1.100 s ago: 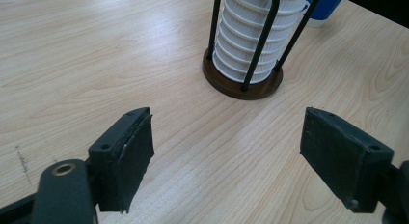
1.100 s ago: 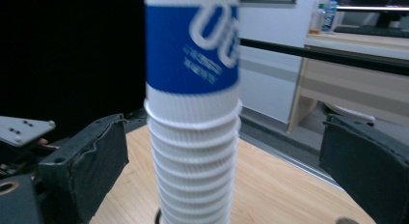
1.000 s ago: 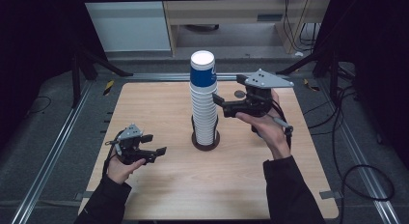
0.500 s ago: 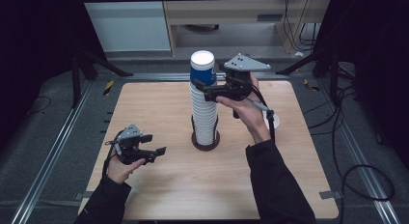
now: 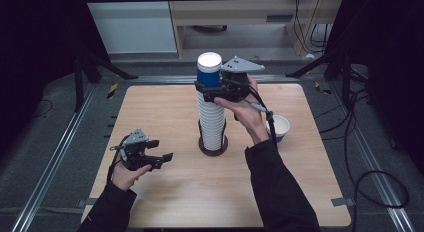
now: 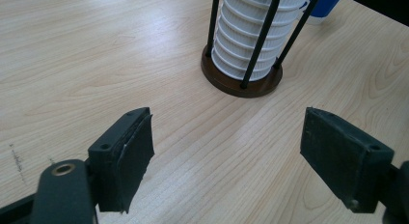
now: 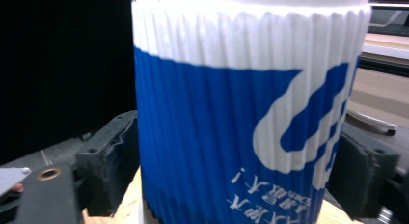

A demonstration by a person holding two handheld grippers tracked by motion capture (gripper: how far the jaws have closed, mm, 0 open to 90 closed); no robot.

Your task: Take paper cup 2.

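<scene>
A tall stack of white ribbed cups (image 5: 212, 117) stands in a wire holder with a round brown base (image 5: 213, 146) at mid table. The top cup (image 5: 208, 72) is blue and white. My right gripper (image 5: 204, 89) reaches in from the right at the stack's top. Its jaws have just been closing, and in the right gripper view the blue cup (image 7: 231, 137) sits between them with both pads (image 7: 113, 166) against its sides. My left gripper (image 5: 161, 149) rests low at the front left, open with nothing between its jaws (image 6: 231, 151), facing the stack (image 6: 251, 31) and its base (image 6: 241, 84).
A single blue and white cup (image 5: 280, 126) stands on the wooden table (image 5: 165, 107) to the right of the stack, by my right forearm; it shows at the top right in the left gripper view (image 6: 328, 4). Metal rails and cables run along the table's sides.
My right gripper moved left to the stack's top, and its jaws came in from wide open onto the blue cup. The left gripper stayed put.
</scene>
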